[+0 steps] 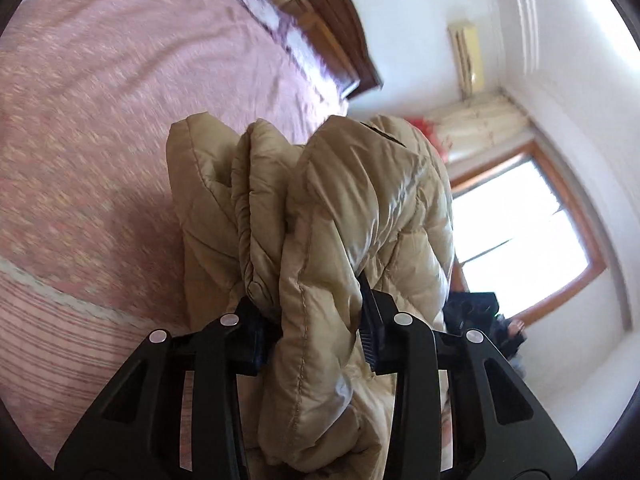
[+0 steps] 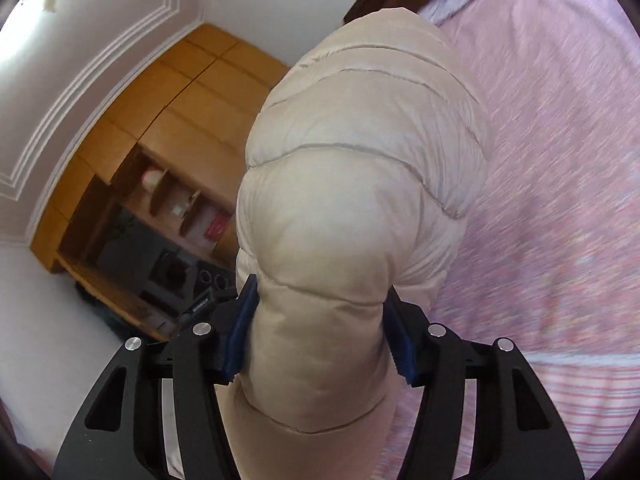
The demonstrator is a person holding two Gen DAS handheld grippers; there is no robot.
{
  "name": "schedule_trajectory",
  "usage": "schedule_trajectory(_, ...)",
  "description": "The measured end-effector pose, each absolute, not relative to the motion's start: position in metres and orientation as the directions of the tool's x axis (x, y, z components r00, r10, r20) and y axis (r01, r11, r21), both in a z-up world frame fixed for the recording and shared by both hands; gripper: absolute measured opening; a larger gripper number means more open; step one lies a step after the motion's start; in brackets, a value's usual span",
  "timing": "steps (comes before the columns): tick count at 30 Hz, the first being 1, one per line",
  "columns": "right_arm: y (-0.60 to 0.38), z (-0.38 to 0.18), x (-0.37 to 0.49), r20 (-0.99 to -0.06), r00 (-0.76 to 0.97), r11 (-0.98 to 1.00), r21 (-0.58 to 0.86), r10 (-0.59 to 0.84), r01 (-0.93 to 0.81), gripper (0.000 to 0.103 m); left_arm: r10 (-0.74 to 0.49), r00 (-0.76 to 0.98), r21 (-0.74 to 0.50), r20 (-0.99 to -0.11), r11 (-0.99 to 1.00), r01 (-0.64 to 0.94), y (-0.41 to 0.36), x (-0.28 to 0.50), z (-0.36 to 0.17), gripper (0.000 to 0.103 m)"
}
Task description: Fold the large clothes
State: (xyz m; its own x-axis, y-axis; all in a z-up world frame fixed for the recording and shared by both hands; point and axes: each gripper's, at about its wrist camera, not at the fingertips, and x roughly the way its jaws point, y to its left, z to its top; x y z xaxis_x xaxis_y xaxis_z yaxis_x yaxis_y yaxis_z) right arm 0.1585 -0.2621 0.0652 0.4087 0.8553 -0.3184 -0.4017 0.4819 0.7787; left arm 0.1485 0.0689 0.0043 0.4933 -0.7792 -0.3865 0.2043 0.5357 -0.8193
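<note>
Beige quilted jacket [image 1: 340,220] bunched over pink bedspread [image 1: 100,140]; left tongs [image 1: 316,332] — right tongs [image 2: 320,336] — clamped on it.

jacket [image 1: 344,216] above bed [image 1: 100,140], window [image 1: 520,232] right

Daylit room, bright overall. Left wrist view: window [image 1: 524,236] at far right blown out to white, sheen on the puffy coat [image 1: 360,216]. Bedspread [image 1: 100,140] streaked w/ motion blur, headboard [image 1: 320,28] smeared too. Right wrist view: softer light, coat sharp, bedspread at right blurred. Both: heavy fisheye bending, dark vignette at corners.
</note>
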Motion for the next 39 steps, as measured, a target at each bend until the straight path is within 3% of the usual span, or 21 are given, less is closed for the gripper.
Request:
schedule_trajectory(4,-0.297,0.053,0.160,-0.444,0.476,0.616,0.728,0.759,-0.303,0.057,-0.711,0.456,-0.748,-0.535,0.650,0.134,0.034,0.147,-0.028,0.037)
schedule_trajectory(7,-0.308,0.022,0.165,-0.545,0.469,0.685,0.700,0.695,-0.202,0.060,-0.638,0.475,-0.693,-0.606,0.716,0.078,0.032,0.143,-0.043,0.046)
schedule_trajectory(14,-0.277,0.001,0.171,-0.618,0.464,0.758,0.616,0.635,-0.216,0.075,-0.431,0.519,-0.496,-0.738,0.868,0.016,0.045,0.144,-0.049,0.068)
schedule_trajectory(21,-0.273,0.006,0.174,-0.643,0.472,0.784,0.587,0.603,-0.203,0.076,-0.353,0.557,-0.401,-0.752,0.915,0.038,0.035,0.133,-0.031,0.072)
schedule_trajectory(25,-0.278,0.025,0.146,-0.660,0.547,0.849,0.481,0.515,-0.220,0.076,-0.279,0.607,-0.274,-0.744,0.956,0.103,0.025,0.106,0.000,0.085)
schedule_trajectory(29,-0.280,0.047,0.114,-0.646,0.624,0.895,0.375,0.440,-0.243,0.085,-0.282,0.631,-0.258,-0.723,0.957,0.132,0.028,0.084,0.021,0.095)
schedule_trajectory(34,-0.285,0.059,0.077,-0.641,0.665,0.921,0.311,0.385,-0.233,0.088,-0.259,0.653,-0.237,-0.712,0.964,0.124,0.030,0.053,0.037,0.098)
schedule_trajectory(36,-0.287,0.060,0.062,-0.634,0.677,0.925,0.302,0.375,-0.230,0.095,-0.240,0.658,-0.221,-0.713,0.969,0.114,0.029,0.041,0.039,0.098)
schedule_trajectory(39,-0.289,0.058,0.050,-0.633,0.688,0.933,0.284,0.355,-0.221,0.097,-0.224,0.655,-0.197,-0.722,0.974,0.116,0.026,0.024,0.038,0.098)
